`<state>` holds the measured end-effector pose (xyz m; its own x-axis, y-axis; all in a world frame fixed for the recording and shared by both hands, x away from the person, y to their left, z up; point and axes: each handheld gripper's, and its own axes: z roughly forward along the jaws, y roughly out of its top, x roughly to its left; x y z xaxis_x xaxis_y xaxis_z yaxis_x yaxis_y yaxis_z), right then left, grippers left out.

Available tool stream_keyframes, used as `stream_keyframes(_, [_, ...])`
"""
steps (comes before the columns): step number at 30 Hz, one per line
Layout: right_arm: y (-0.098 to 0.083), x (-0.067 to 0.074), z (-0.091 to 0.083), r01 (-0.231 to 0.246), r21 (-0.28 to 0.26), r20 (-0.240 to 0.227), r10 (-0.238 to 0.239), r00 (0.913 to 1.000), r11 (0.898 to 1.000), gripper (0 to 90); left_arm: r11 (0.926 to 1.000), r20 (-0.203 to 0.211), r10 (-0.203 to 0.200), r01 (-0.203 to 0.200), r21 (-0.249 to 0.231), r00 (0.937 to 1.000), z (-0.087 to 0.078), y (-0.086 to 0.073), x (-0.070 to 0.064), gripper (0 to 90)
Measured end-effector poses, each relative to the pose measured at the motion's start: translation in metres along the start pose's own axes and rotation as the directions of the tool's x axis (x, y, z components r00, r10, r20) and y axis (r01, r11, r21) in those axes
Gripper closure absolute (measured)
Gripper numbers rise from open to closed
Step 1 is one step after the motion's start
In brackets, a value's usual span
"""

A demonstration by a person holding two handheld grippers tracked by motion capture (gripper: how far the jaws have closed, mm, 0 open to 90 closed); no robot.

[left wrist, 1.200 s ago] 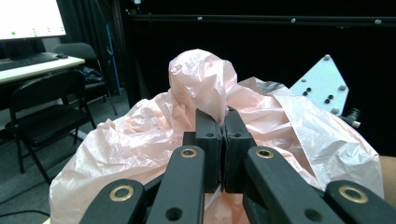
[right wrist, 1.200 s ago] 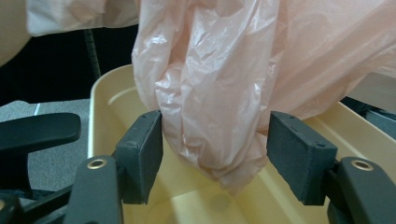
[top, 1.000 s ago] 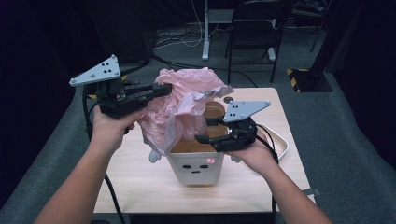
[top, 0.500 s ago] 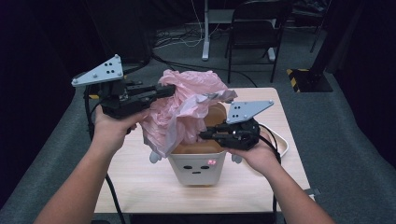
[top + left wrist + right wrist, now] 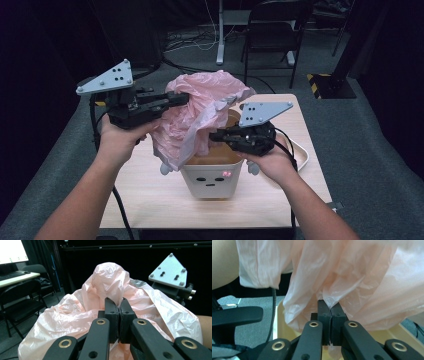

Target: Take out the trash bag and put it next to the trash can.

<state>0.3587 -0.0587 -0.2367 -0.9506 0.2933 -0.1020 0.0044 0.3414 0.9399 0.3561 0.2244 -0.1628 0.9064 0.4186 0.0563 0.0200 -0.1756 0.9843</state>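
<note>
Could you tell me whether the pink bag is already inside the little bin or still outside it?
Mostly outside: the pink bag hangs bunched above the bin, pinched by both hand-held grippers.

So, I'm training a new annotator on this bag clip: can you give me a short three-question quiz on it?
1. True or false: the left claw is shut on the pink plastic bag.
2. What stands on the table right under the bag?
A. a metal bucket
B. a small cream bin with a face on its front
C. a cardboard box
3. What does the right claw grip?

Key
1. True: its jaws pinch a fold of the film.
2. B, the cream bin.
3. The same pink bag; its jaws have just closed on a lower fold, above the bin's opening.
</note>
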Motion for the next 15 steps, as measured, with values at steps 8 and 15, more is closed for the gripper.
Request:
stream_keyframes(8, [0.018, 0.004, 0.003, 0.028, -0.027, 0.006, -0.028, 0.9996, 0.999, 89.1, 0.9999, -0.02, 0.014, -0.014, -0.002, 0.9997, -0.008, 0.005, 0.0, 88.0])
stream_keyframes(15, [0.028, 0.006, 0.008, 0.037, -0.049, -0.001, -0.037, 0.9993, 0.998, 89.1, 0.9997, -0.047, 0.026, -0.026, -0.004, 0.9986, -0.021, 0.012, 0.001, 87.9])
